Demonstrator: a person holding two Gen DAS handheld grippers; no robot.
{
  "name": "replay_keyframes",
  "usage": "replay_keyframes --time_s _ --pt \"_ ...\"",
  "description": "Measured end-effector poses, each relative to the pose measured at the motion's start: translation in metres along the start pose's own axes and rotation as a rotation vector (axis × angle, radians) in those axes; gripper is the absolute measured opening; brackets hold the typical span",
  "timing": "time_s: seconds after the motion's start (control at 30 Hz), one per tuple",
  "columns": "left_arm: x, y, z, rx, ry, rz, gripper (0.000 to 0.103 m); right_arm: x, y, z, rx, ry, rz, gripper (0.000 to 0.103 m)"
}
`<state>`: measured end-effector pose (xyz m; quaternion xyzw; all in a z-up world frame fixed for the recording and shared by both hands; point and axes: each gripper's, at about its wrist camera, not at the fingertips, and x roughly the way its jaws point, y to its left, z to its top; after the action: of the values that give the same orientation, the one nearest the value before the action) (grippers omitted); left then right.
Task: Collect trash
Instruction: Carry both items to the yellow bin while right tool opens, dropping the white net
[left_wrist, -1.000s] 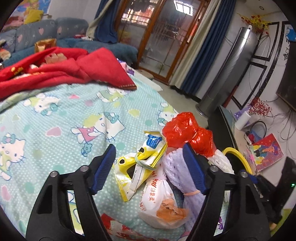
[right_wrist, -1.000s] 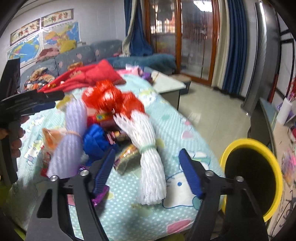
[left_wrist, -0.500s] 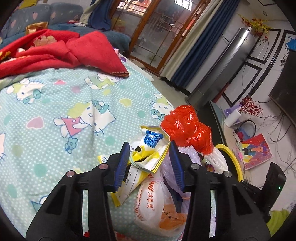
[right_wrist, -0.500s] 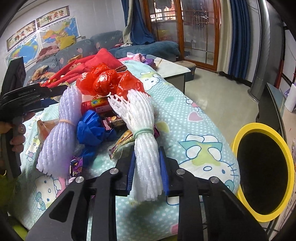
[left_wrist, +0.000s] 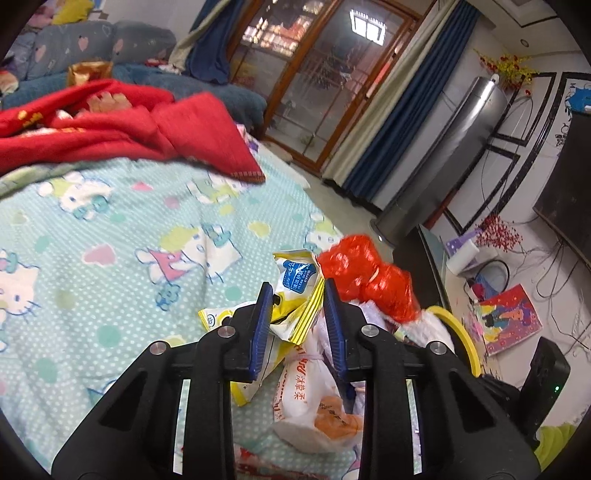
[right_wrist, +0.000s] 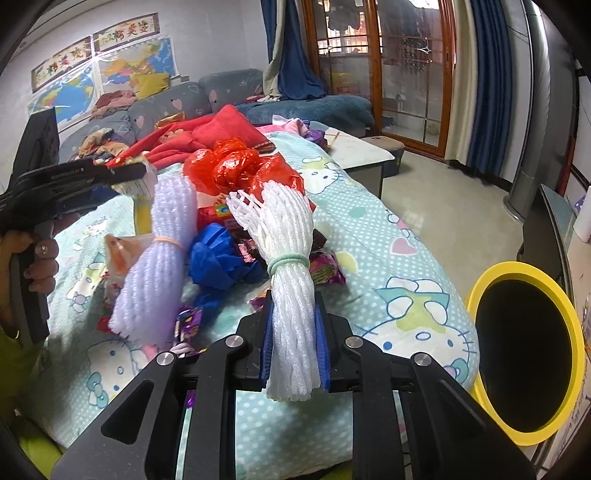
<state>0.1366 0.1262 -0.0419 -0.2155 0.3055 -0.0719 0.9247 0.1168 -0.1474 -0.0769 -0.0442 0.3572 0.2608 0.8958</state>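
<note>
A trash pile lies on the Hello Kitty bedsheet (left_wrist: 110, 240). My left gripper (left_wrist: 297, 291) is shut on a yellow-and-white wrapper (left_wrist: 295, 280) and holds it up off the sheet. My right gripper (right_wrist: 293, 314) is shut on a white foam net bundle (right_wrist: 288, 258) tied with a green band. A red plastic bag (right_wrist: 236, 166), a lilac foam net bundle (right_wrist: 159, 254), a blue bag (right_wrist: 218, 258) and candy wrappers (right_wrist: 325, 269) lie beside it. The yellow-rimmed bin (right_wrist: 524, 347) stands at the bed's right edge, also in the left wrist view (left_wrist: 461, 332).
A red blanket (left_wrist: 110, 122) lies at the bed's far end, before a grey sofa (right_wrist: 184, 99). A white tissue pack (left_wrist: 306, 402) lies under my left gripper. A low table (right_wrist: 365, 155), a silver tower fan (left_wrist: 443, 162) and tiled floor (right_wrist: 443, 206) are to the right.
Both grippers closed from wide open: the left onto the yellow wrapper, the right onto the white foam net. The left one has since lifted its wrapper a little.
</note>
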Motion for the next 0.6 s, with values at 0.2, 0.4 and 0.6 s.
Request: replay_keyframes --time_s 0.2,0.4,0.6 --pt "-0.027 -0.016 0.007 0.033 -0.072 -0.014 0.021 -0.016 -0.003 -0.004 0.014 0.018 0.02 0.019" --pt "-0.049 -0.044 0.014 0.077 -0.135 -0.058 0.021 -0.04 -0.005 0.001 0.025 -0.051 -0.001 0.019" --pt "-0.059 -0.079 0.017 0.129 -0.164 -0.11 0.021 -0.061 -0.015 0.012 0.054 -0.111 -0.024 0.019"
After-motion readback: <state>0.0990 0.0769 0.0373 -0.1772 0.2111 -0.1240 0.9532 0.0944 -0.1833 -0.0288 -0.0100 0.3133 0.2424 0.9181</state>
